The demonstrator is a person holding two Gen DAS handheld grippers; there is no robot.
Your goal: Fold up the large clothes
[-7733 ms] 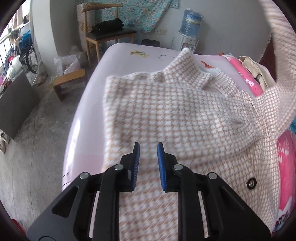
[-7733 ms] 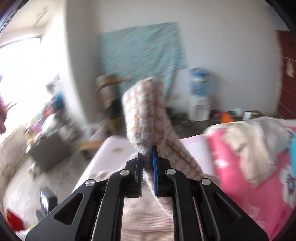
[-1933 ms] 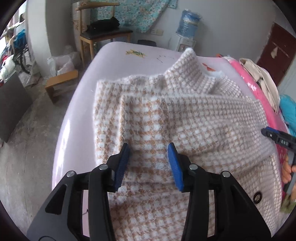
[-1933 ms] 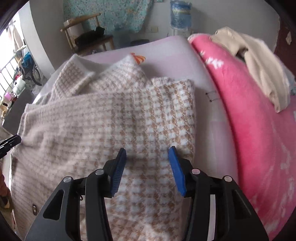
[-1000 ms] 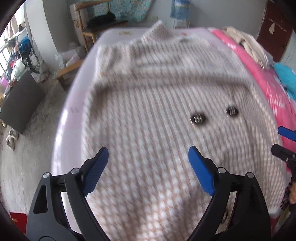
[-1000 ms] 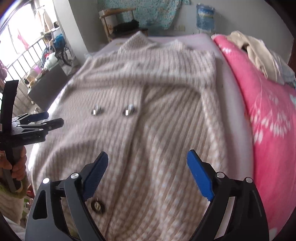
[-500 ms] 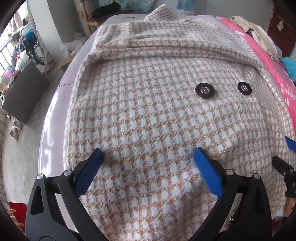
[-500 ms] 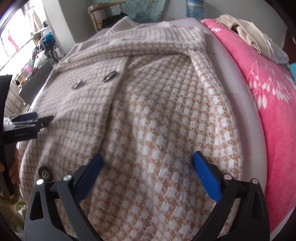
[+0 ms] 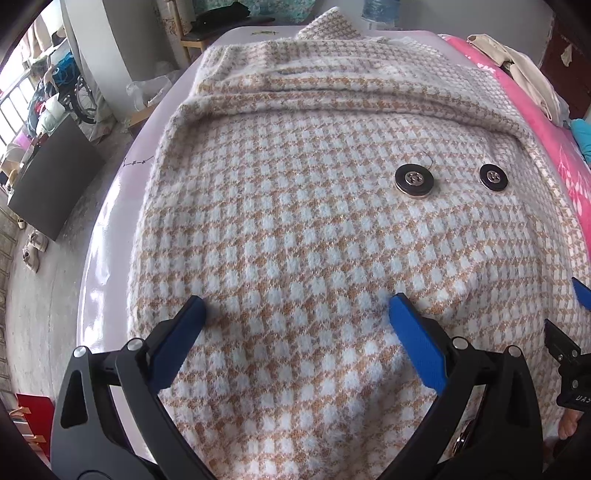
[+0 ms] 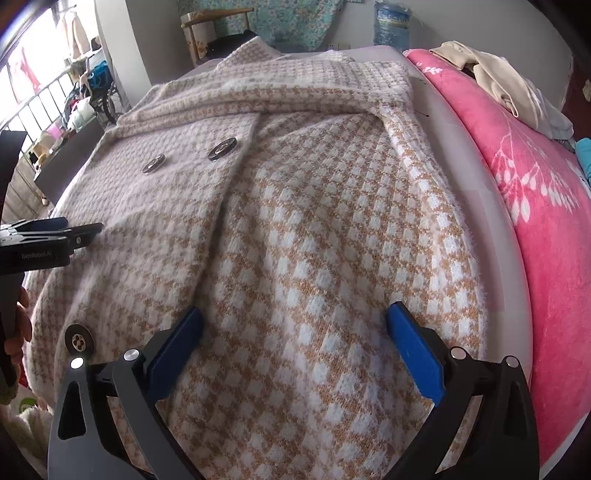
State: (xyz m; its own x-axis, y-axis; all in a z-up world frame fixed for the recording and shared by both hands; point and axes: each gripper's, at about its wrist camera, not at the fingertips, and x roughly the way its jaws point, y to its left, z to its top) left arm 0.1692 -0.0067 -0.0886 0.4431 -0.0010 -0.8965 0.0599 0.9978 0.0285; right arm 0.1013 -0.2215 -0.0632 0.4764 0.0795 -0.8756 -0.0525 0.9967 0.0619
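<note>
A large tan-and-white houndstooth coat (image 9: 295, 221) lies spread on a pale lilac bed (image 9: 107, 236), its sleeves folded across the upper part. Two dark round buttons (image 9: 413, 180) sit on its front. My left gripper (image 9: 297, 306) stands wide open just above the coat's lower left part, its blue pads (image 9: 192, 321) close to the fabric and not pressing it. In the right wrist view the coat (image 10: 314, 229) fills the frame, and my right gripper (image 10: 295, 317) is wide open over its lower right part. The left gripper (image 10: 70, 230) shows at that view's left edge.
A pink blanket (image 10: 535, 192) with beige clothes (image 10: 491, 81) lies along the bed's right side. A wooden chair (image 10: 210, 26) and a water bottle (image 10: 391, 22) stand beyond the bed. The floor (image 9: 40, 295) drops off at the left edge, with a dark panel (image 9: 55, 181) there.
Both grippers came down from the folded sleeves to the coat's lower part and sank close to the fabric. Their jaws widened from partly open to fully open.
</note>
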